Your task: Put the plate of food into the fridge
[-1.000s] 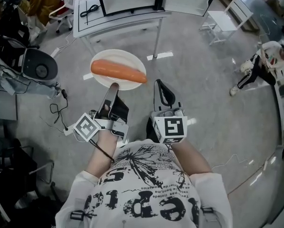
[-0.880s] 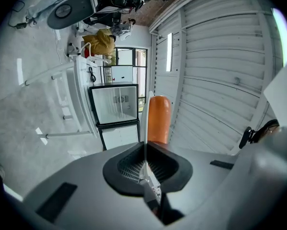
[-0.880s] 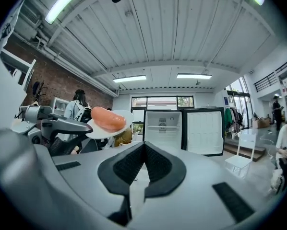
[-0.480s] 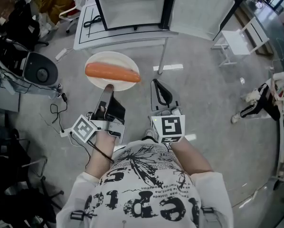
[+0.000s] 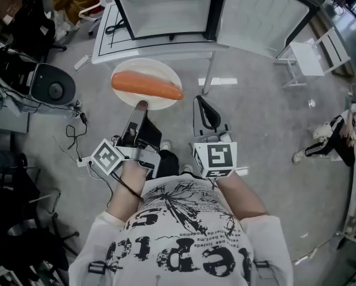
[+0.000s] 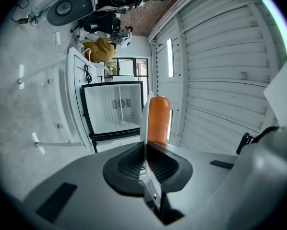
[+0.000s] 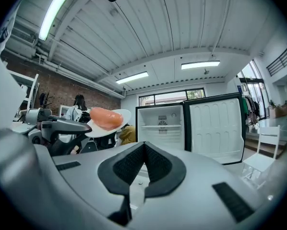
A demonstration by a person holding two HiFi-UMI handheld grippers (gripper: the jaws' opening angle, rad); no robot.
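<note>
**Plate up in the air, open fridge dead ahead**

Head view: the left gripper [image 5: 141, 106] is pinched tight on the near rim of the round white plate [image 5: 149, 68]. It carries the plate level, just short of the small black-framed fridge [image 5: 166, 5], so the long orange sausage [image 5: 146, 86] lying across it doesn't roll. The fridge sits on a low white table [image 5: 160, 49] with its white door [image 5: 255, 16] swung wide. The right gripper [image 5: 202, 102] hangs beside the left one, further from the fridge than the plate.

Left gripper view: the jaws are clamped on the plate's edge, seen side-on, with the sausage past them and the fridge's white inside beyond.

Right gripper view: the jaws are closed together on nothing, a spare hand, I'd judge. The fridge shelves are straight ahead, and the plate is off to the fridge's left.
</note>
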